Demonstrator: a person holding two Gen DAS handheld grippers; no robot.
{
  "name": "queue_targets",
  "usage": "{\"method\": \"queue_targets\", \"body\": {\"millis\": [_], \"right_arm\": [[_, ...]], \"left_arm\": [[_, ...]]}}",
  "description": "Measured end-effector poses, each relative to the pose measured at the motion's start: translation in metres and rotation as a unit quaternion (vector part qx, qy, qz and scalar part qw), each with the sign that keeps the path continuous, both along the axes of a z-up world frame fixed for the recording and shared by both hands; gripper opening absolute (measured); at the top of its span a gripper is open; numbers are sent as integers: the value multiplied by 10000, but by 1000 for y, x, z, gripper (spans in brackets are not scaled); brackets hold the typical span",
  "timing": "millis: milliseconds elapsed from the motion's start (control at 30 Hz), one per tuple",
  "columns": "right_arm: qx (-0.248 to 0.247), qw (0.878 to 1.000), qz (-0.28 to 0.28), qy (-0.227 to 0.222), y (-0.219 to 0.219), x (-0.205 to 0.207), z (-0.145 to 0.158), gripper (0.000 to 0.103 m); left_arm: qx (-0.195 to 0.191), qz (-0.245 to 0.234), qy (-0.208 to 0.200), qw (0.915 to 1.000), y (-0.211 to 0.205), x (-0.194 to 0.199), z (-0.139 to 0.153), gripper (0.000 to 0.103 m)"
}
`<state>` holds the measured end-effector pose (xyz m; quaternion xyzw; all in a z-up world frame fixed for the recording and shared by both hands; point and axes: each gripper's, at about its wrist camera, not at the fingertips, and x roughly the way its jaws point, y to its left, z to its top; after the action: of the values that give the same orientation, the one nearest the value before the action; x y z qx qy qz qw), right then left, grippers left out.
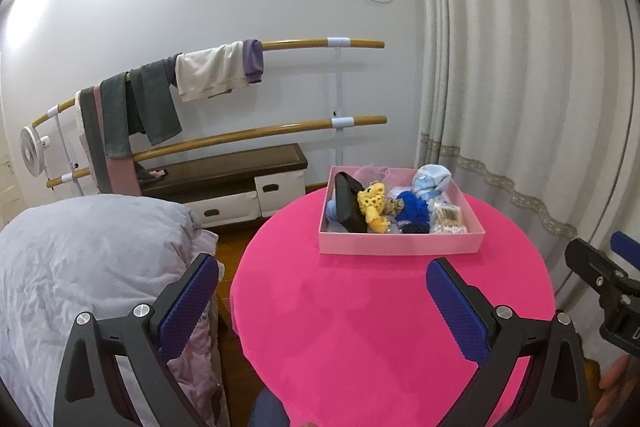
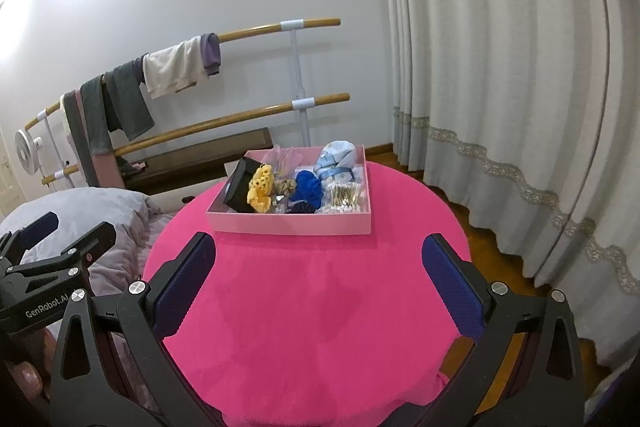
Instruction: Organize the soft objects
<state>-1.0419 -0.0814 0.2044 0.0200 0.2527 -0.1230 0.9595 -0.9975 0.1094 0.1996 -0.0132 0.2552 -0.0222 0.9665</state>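
Left gripper [image 1: 322,281] and right gripper [image 2: 318,259]: jaws wide, empty, hovering over pink table [image 2: 320,307]. Soft items heaped in pink box [image 2: 288,223] at 12 o'clock. Risk: yellow crochet piece [image 2: 261,189] tangled with neighbours; careless pinch drags several, or shifts light box.

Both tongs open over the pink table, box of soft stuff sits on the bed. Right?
Not quite. The pink box sits on the pink table, not the bed; the right wrist view shows it. Left tongs and right tongs are open over the table, as you said.
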Motion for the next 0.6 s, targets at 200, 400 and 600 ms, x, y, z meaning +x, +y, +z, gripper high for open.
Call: {"method": "queue_targets", "body": {"millis": [200, 400, 600], "right_arm": [[-45, 10000, -12, -20, 4, 0, -1, 103], [-97, 9999, -27, -34, 6, 0, -2, 103], [-137, 9999, -34, -49, 8, -2, -1, 103]], "left_arm": [[-87, -4, -15, 10000, 4, -8, 6, 103], [-167, -8, -15, 9999, 8, -11, 8, 103], [-241, -75, 72, 9997, 9, -9, 8, 103]]}}
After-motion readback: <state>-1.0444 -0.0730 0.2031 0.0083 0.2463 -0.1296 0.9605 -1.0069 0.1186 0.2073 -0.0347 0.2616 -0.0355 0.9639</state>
